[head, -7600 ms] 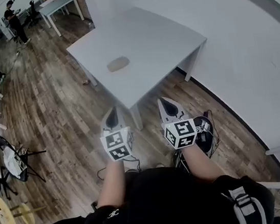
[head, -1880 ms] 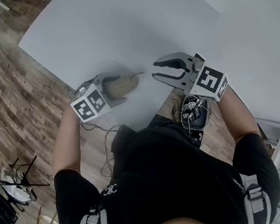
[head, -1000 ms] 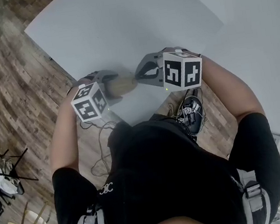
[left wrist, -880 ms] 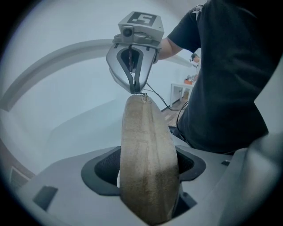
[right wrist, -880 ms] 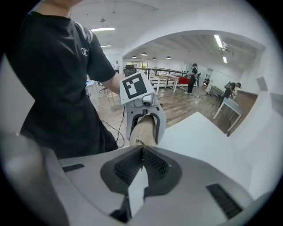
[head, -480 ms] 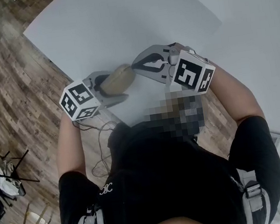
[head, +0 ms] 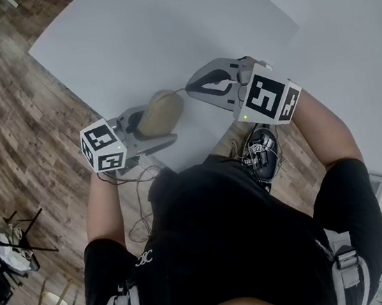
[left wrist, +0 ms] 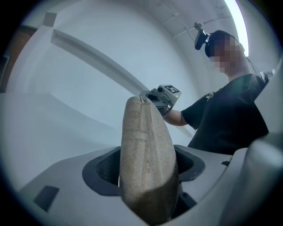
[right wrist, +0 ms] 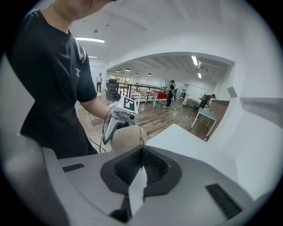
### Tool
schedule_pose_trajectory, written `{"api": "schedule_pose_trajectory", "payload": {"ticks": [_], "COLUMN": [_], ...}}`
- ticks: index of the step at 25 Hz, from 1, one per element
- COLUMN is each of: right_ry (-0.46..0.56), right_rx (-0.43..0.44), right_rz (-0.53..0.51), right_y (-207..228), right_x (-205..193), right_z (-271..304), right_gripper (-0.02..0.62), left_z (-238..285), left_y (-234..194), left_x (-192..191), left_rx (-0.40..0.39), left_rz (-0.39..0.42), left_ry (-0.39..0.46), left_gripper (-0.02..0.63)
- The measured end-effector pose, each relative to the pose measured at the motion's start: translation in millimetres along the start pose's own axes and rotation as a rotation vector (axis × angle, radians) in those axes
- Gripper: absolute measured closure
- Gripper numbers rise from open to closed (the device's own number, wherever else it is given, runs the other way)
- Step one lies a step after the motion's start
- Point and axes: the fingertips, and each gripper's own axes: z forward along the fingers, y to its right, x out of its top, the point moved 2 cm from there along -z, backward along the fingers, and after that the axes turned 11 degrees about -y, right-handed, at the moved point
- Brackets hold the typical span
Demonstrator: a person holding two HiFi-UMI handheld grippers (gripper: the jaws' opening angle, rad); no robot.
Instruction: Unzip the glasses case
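The tan fabric glasses case hangs a little above the near corner of the white table, tipped up on one end. My left gripper is shut across its middle; in the left gripper view the case fills the gap between both pads. My right gripper is shut at the case's top end, pinching the thin zipper pull. In the right gripper view the jaws meet with a thin strand between them, and the case sits just beyond.
Wooden floor lies left of the table. A black device with cables sits on the floor below the table's near edge. A white wall runs along the right. Far-off desks and standing people show in the right gripper view.
Both grippers have risen with the case, lifting it off the table. The left gripper has rolled, so the case has gone from lying flat to standing on end.
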Motion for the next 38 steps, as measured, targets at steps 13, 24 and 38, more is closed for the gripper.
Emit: {"api": "schedule_pose_trajectory", "payload": {"ticks": [13, 24, 38], "right_ry": [0.015, 0.139, 0.11], "right_rx": [0.02, 0.057, 0.087], "right_rz": [0.122, 0.312, 0.344], "right_y": [8, 18, -10], "right_x": [-18, -25, -25], "right_z": [8, 6, 28], "right_gripper": [0.578, 0.578, 0.578], "left_z": [-18, -22, -35], "left_y": [-4, -14, -38], "left_x": [20, 40, 38], "left_rx": [-0.113, -0.187, -0.212], "left_rz": [-0.169, -0.323, -0.527], "left_ry": [0.29, 0.505, 0.722], "left_gripper": [0.293, 0.299, 0.299]}}
